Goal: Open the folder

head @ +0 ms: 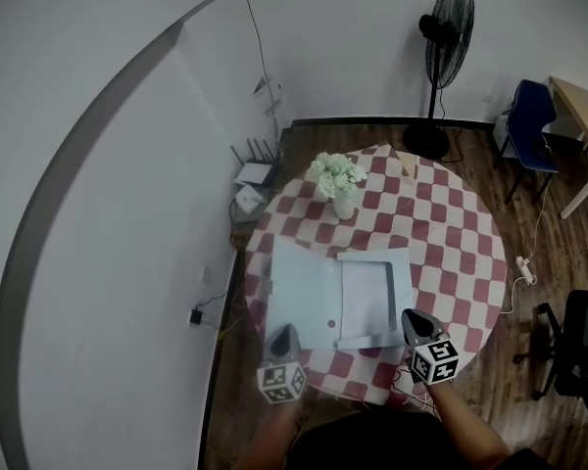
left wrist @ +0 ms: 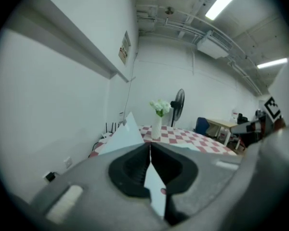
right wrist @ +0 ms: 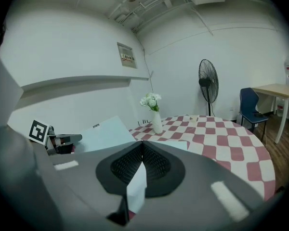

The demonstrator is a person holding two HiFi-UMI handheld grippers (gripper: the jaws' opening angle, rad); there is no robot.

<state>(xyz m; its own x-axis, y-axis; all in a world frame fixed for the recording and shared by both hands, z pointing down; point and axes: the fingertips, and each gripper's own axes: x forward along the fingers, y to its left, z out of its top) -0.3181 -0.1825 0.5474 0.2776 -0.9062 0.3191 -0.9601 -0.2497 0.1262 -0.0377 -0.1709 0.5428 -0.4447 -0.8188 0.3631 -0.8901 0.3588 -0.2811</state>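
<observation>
Folder: the pale blue folder (head: 314,297) lies spread open on the checked counter (head: 451,253), in the lower middle of the head view, near the counter's lower edge.
Left tool: the left tool (head: 285,331) has its jaws pressed together, tip over the folder's lower left edge; no grip shows.
Right tool: the right tool (head: 410,316) is likewise closed, just beside the folder's lower right corner.
Nearest thing: a vase of white flowers (head: 340,186) stands just above the folder's upper edge, apart from it.
Also on the counter: a small wooden piece (head: 409,167) near the upper rim.
Around: a standing fan (head: 444,57) at top; a blue chair (head: 531,125) and wooden desk (head: 583,116) at upper right; a router (head: 256,169) by the wall.
</observation>
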